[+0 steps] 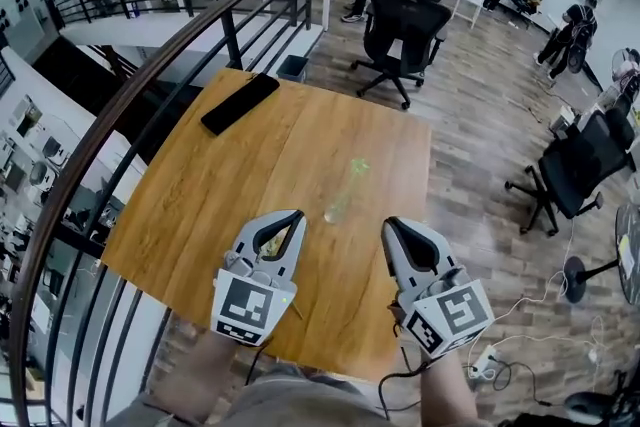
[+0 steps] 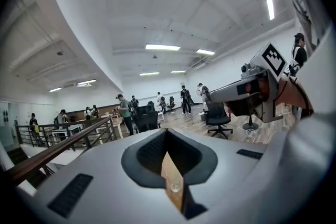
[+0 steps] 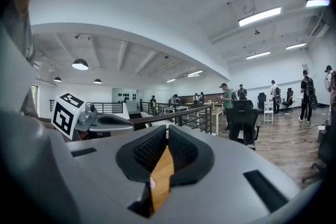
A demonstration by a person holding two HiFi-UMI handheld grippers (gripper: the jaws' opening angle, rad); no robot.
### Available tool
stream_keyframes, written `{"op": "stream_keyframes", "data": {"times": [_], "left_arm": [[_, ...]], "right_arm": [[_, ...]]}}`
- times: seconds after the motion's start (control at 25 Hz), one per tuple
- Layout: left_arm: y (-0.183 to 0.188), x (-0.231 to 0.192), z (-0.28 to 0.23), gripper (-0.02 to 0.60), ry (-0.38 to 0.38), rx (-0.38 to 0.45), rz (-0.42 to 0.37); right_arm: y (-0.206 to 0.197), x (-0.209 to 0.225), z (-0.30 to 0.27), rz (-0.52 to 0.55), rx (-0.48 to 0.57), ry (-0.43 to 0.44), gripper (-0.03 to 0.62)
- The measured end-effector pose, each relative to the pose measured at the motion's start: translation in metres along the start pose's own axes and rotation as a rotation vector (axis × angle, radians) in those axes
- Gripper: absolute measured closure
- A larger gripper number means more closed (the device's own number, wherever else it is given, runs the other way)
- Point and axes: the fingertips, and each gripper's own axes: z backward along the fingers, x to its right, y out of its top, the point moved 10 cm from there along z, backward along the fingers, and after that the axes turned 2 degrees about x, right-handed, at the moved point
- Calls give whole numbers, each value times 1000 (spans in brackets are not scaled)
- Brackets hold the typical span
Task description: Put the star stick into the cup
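Beside the black railing [image 1: 232, 35], a wooden table [image 1: 250, 175] carries a clear cup [image 1: 338, 207].

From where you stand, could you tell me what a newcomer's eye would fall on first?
The left gripper and right gripper hang over the near edge of the wooden table, jaws together and empty. Mid-table is a clear cup with a faint green shape, probably the star stick, just beyond it. A flat black object lies near the far left corner.

Warm brown table [image 1: 200, 205] (greenish star stick [image 1: 357, 167])
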Motion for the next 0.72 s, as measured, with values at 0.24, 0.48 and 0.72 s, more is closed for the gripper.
{"op": "stream_keyframes", "data": {"times": [0.24, 0.48, 0.72], "left_arm": [[17, 15, 33, 566, -6, 53, -13], [17, 32, 56, 566, -20, 60, -15], [3, 36, 65, 566, -22, 5, 4]], "right_arm": [[11, -22, 40, -5, 40, -9, 560], [2, -42, 63, -17, 13, 3, 562], [-9, -51, 66, -23, -1, 10, 562]]}}
